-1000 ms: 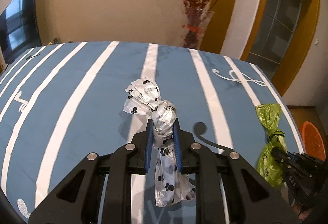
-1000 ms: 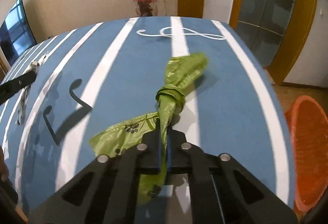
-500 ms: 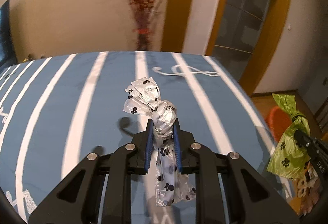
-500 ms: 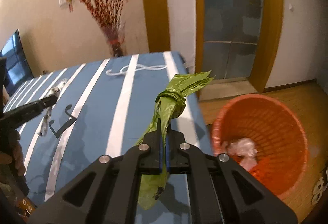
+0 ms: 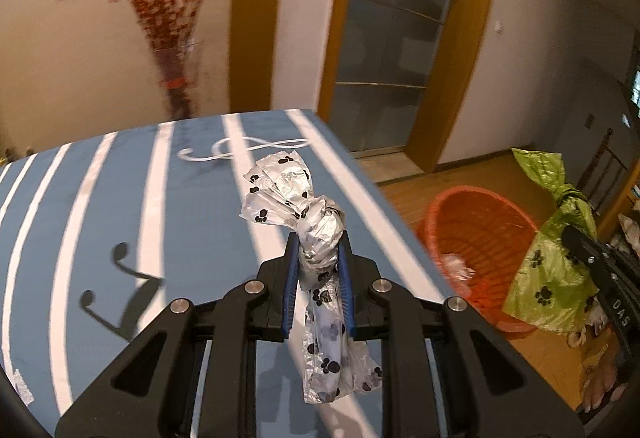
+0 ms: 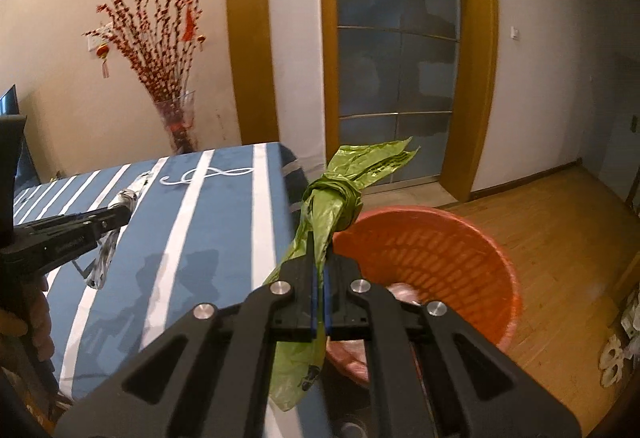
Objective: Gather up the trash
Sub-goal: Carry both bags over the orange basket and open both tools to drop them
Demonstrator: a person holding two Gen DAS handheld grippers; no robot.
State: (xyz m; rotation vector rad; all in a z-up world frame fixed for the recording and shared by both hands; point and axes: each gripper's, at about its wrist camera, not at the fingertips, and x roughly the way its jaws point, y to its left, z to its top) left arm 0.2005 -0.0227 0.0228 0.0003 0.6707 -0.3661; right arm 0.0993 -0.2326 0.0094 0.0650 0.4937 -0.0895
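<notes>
One orange basket beside table

Both tools are matte black plastic. The left gripper has two angular arms with triangular cut-outs, round silver screws at the joints and blue-edged fingers. The right gripper is built alike; its side bears white lettering in the left wrist view

A silver paw-print bag, a green paw-print bag, an orange basket, a blue white-striped tablecloth.
</notes>
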